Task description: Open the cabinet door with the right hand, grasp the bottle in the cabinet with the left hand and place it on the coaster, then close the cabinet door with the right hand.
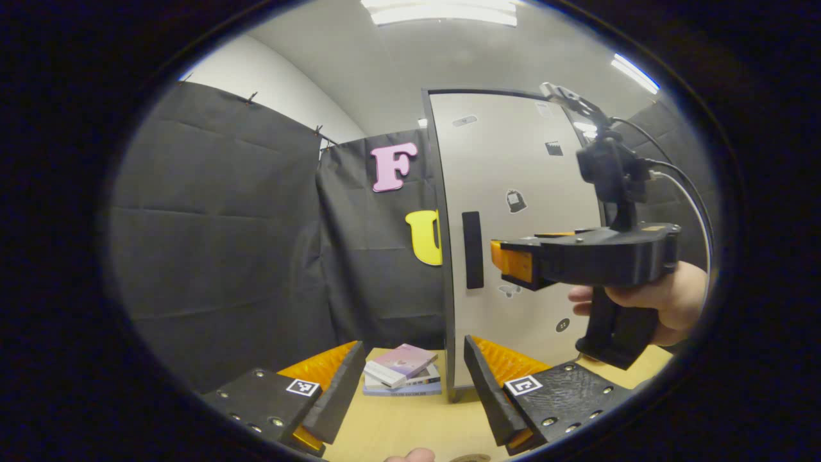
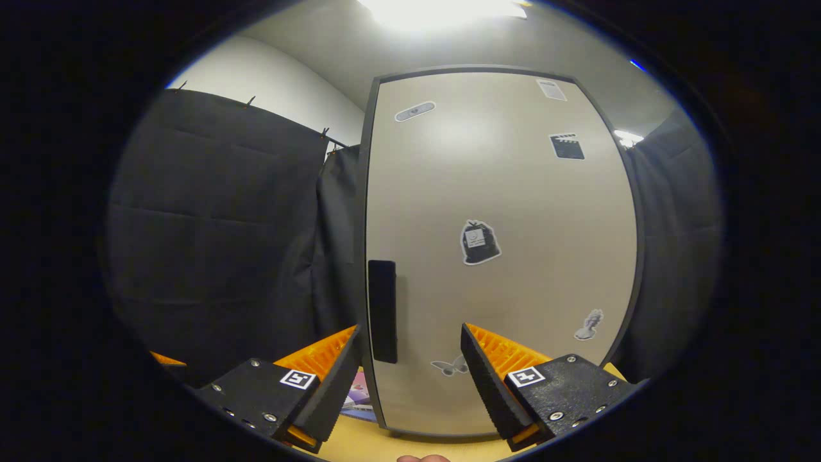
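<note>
1. The cabinet door [image 2: 500, 256] stands closed, its dark handle [image 2: 382, 311] at 7 o'clock in the right gripper view.
2. The right gripper [image 2: 410, 378] is spread wide, grasping nothing, just before the handle.
3. The left gripper [image 1: 414, 391] gapes too, above the books [image 1: 403, 371].

Black cloth walls [image 1: 218, 224]; white wall [image 1: 269, 83] above; grey ceiling [image 1: 410, 58] with strip lights [image 1: 442, 11]; pale wooden counter [image 1: 410, 423].

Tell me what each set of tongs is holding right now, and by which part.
Nothing is held. The left tongs are open over the table. The right tongs are open in front of the closed cabinet door, near its handle, not yet gripping it.
</note>
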{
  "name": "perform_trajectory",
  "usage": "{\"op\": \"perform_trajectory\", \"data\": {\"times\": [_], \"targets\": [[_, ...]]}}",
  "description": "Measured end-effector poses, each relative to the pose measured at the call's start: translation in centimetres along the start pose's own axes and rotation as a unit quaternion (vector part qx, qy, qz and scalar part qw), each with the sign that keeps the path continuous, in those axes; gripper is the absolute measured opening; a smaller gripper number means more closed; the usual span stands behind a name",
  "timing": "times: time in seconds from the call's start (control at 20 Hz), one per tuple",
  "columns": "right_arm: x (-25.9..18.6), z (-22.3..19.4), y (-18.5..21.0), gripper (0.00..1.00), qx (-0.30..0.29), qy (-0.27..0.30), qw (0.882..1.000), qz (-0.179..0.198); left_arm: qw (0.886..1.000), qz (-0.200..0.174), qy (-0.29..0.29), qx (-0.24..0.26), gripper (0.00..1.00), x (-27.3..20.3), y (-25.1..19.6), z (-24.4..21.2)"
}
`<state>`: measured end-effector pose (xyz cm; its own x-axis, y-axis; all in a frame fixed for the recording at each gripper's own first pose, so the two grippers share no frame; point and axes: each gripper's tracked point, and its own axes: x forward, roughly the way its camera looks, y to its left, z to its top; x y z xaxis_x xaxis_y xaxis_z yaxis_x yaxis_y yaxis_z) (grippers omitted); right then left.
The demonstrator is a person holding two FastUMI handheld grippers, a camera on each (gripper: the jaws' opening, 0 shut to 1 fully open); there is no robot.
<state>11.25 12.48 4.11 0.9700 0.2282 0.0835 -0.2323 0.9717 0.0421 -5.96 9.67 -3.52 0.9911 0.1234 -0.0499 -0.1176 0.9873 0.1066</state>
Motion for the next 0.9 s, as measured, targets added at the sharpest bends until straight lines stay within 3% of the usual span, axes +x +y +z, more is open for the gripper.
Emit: {"op": "perform_trajectory", "data": {"times": [0.25,0.4,0.45,0.6,0.9], "targets": [[4.3,-0.7,1.7,0.92,-0.010,0.007,1.000,-0.016,1.000,-0.007,-0.002,0.015,0.91,-1.1,1.8,-1.3],[5.8,-1.4,2.2,0.72,-0.019,0.017,0.999,-0.026,1.000,-0.014,0.014,-0.002,0.91,-1.1,2.6,-2.7],[6.1,-1.9,2.4,0.70,-0.023,0.023,0.999,-0.030,1.000,-0.015,0.018,-0.008,0.89,-1.1,3.1,-3.1],[7.1,-3.3,2.0,0.38,-0.021,0.043,0.998,-0.044,0.999,-0.013,0.027,-0.022,0.87,-1.2,4.6,-4.0],[6.6,-3.2,2.1,0.25,-0.020,0.048,0.998,-0.031,0.999,-0.007,0.041,-0.033,0.89,-1.9,8.0,-6.3]]}}
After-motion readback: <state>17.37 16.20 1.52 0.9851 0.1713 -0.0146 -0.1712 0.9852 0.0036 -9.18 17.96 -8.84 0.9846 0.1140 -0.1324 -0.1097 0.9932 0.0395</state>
